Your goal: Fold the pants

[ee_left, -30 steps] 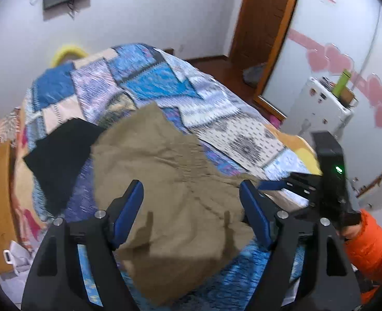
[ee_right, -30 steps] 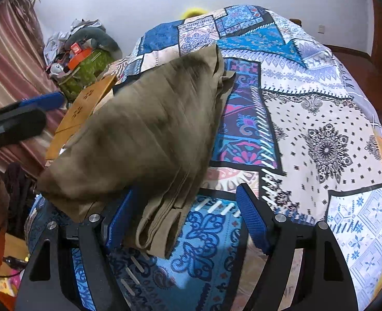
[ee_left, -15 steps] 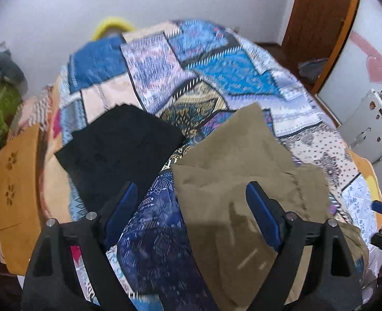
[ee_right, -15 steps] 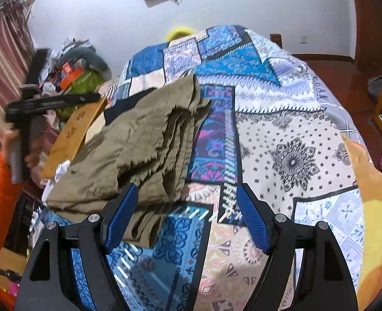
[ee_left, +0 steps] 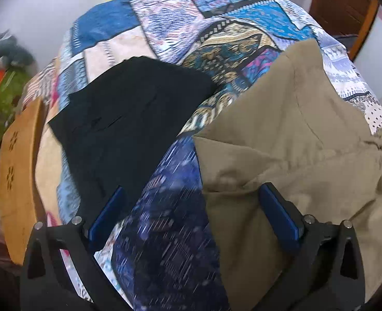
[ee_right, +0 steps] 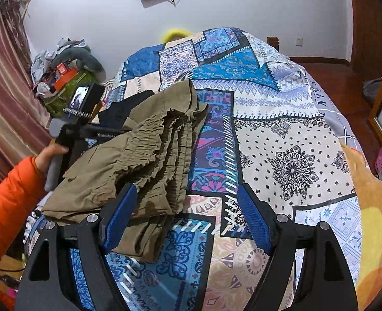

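While folded on the patchwork bedspread, olive-green pants lying just beside a folded black garment. Left gripper: jaws just opening, now spread wide and empty, 1 blue pad over the pants. Right gripper: jaws apart, gripping nothing, pants' waistband edge between them. Orange sleeve at left.

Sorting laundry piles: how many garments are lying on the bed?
2: khaki pants folded on the quilt's near side, and a black garment lying flat just beyond them. Others may be hidden.
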Tool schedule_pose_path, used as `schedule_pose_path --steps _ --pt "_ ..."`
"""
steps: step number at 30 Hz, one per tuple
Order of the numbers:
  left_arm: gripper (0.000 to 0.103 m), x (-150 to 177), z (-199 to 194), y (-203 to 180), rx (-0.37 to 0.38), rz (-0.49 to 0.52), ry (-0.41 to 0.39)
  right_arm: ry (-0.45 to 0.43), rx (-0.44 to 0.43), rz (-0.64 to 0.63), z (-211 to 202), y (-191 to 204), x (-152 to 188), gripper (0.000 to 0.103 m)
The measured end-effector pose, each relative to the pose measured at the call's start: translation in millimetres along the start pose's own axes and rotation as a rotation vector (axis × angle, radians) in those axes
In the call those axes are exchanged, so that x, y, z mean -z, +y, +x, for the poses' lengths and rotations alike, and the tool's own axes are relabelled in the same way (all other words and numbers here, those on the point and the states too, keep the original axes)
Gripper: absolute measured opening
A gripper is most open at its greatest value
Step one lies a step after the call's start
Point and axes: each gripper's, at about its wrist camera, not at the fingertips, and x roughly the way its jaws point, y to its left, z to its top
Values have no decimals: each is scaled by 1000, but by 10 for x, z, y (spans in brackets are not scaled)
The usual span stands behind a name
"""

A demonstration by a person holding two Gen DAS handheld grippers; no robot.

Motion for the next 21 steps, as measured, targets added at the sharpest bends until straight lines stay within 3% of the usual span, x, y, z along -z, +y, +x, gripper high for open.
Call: schedule_pose_path --steps 9,16,21 --pt "103 655 -377 295 -52 -64 37 -3 -42 -25 -71 160 92 77" --pt "103 1245 -752 337 56 -99 55 5 -81 -53 -85 339 202 79" --pt "103 1378 -1007 68 125 -67 -27 21 -18 -120 -15 445 260 79"
